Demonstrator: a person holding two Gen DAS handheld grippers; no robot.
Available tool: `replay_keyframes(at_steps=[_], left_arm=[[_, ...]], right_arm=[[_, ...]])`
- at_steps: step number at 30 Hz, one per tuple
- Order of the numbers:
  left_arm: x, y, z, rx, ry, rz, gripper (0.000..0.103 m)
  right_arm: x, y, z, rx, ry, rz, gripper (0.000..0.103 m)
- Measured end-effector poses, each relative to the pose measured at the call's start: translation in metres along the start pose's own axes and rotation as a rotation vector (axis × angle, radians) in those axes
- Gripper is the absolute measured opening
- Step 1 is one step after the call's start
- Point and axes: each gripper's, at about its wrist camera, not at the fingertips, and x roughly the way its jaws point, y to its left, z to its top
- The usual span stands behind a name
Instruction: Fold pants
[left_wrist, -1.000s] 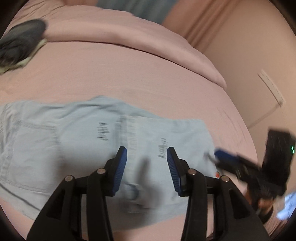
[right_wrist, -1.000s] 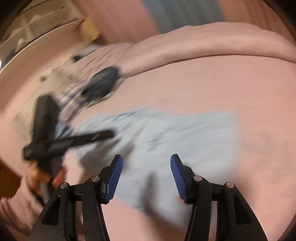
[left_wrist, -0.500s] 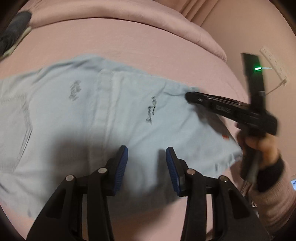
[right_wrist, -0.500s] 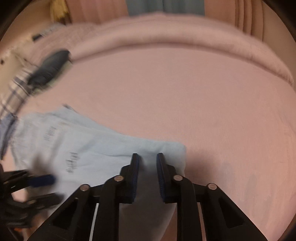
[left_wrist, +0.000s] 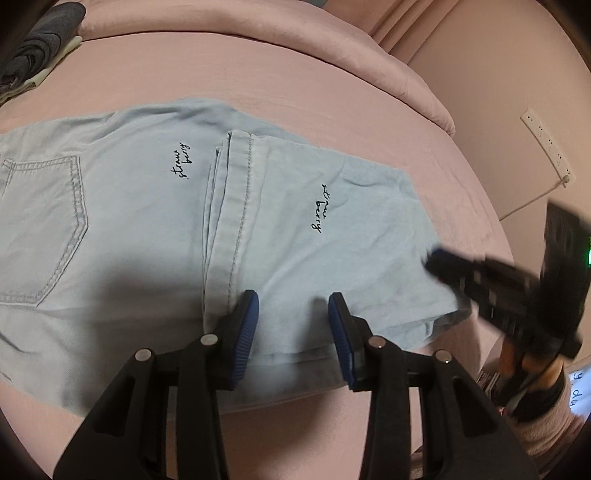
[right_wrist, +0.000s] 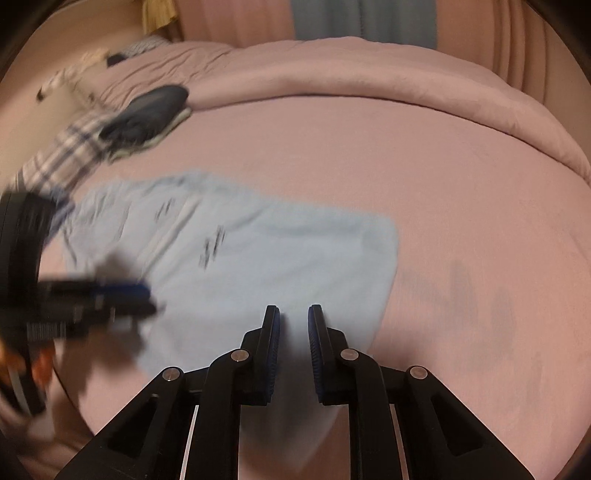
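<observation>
Light blue denim pants (left_wrist: 147, 229) lie partly folded on a pink bed, with a leg end laid back over the middle (left_wrist: 314, 240). My left gripper (left_wrist: 293, 328) is open and empty, hovering over the near edge of the folded leg. The right gripper shows in the left wrist view (left_wrist: 439, 262) at the fold's right edge. In the right wrist view the pants (right_wrist: 277, 251) are blurred; my right gripper (right_wrist: 293, 332) is nearly shut with a narrow gap, over the cloth's near edge. Whether it pinches fabric is unclear. The left gripper (right_wrist: 147, 295) shows at the left there.
Dark folded clothes (left_wrist: 33, 62) lie at the far left of the bed, also in the right wrist view (right_wrist: 147, 118), beside plaid fabric (right_wrist: 62, 158). A rolled pink duvet (left_wrist: 258, 33) runs along the back. A wall with a power strip (left_wrist: 546, 147) is at right.
The right gripper narrowed from wide open to nearly shut and moved to the fold's right edge. The left gripper came lower and closer over the folded leg, still open.
</observation>
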Motion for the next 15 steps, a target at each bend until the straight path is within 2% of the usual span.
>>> replay_keyframes(at_steps=[6, 13, 14, 15], left_arm=[[0.002, -0.001, -0.001, 0.006, -0.009, 0.004, 0.039], [-0.003, 0.008, -0.003, -0.033, -0.028, -0.031, 0.039], [-0.005, 0.009, -0.004, -0.038, -0.031, -0.037, 0.039], [-0.007, 0.010, -0.006, -0.043, -0.034, -0.044, 0.039]], right_arm=[[-0.005, 0.002, -0.030, 0.016, 0.036, 0.009, 0.016], [-0.018, 0.007, -0.024, -0.029, 0.130, 0.015, 0.016], [-0.023, 0.009, -0.022, -0.021, 0.119, 0.042, 0.016], [-0.029, 0.012, -0.015, -0.006, 0.089, 0.113, 0.016]])
